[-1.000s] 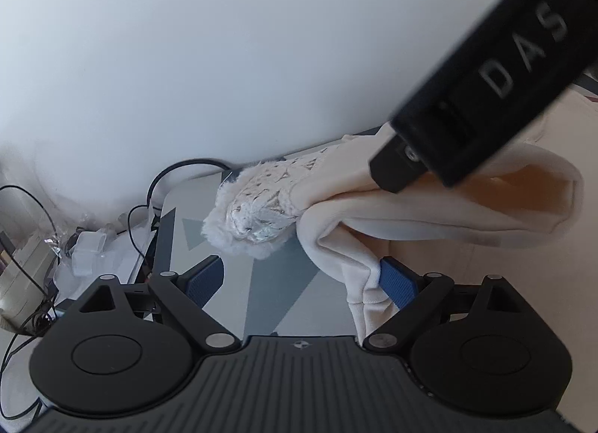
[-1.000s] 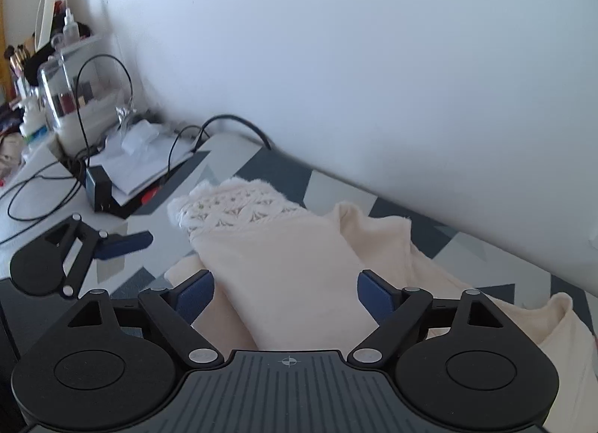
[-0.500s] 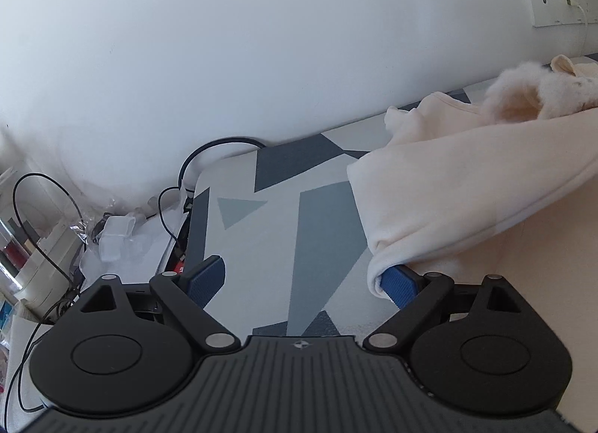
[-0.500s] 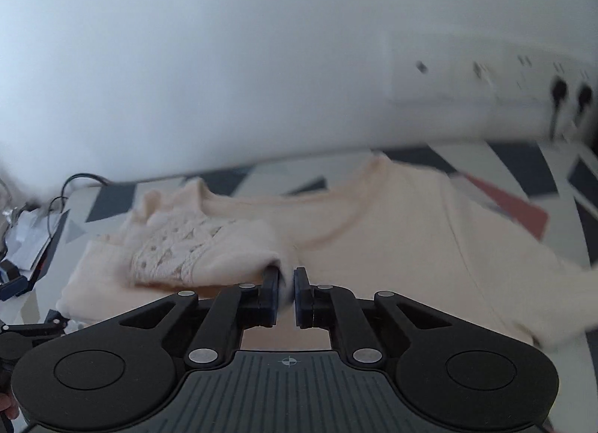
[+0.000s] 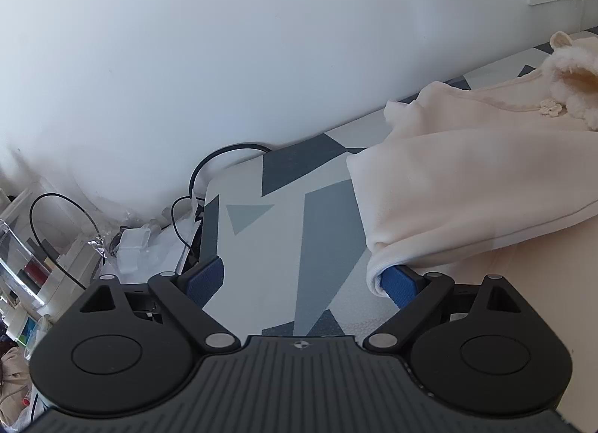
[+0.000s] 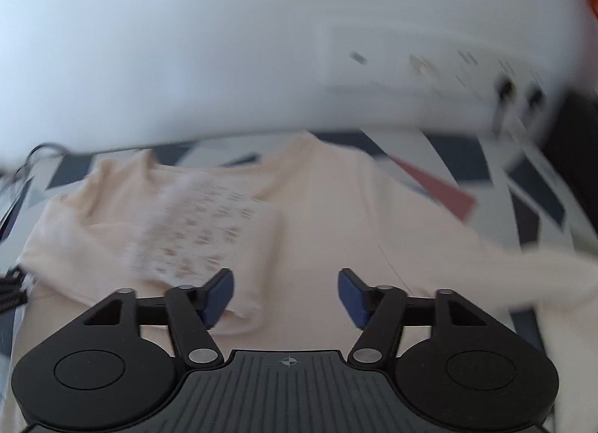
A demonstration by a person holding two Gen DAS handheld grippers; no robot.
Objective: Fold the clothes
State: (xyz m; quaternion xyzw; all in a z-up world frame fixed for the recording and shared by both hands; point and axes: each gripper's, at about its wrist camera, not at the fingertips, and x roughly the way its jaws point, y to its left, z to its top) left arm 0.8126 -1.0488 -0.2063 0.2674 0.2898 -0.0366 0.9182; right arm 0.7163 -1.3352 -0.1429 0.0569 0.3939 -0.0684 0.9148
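A cream sweater (image 6: 336, 216) lies spread on the grey patterned mat (image 5: 284, 216). Its lace-cuffed sleeve (image 6: 202, 223) is folded across the body. My right gripper (image 6: 286, 296) hovers just above the sweater with its jaws opening; the sleeve's end lies by the left pad (image 6: 218, 294), and neither pad presses on it. In the left wrist view the sweater's folded side (image 5: 467, 190) drapes over the right fingertip (image 5: 400, 283). My left gripper (image 5: 302, 283) stands wide open at the sweater's left edge, over bare mat. A fluffy cuff (image 5: 572, 70) shows far right.
Black cables (image 5: 224, 156), a white charger (image 5: 132, 242) and a clear plastic organiser (image 5: 22, 246) crowd the mat's left end. A white wall with a socket strip (image 6: 515, 92) runs along the back. The other sleeve (image 6: 542, 272) trails off to the right.
My right gripper shut on the lace sleeve, carried it to the right over the sweater's body, then opened and let it go. The left gripper stayed open and barely moved.
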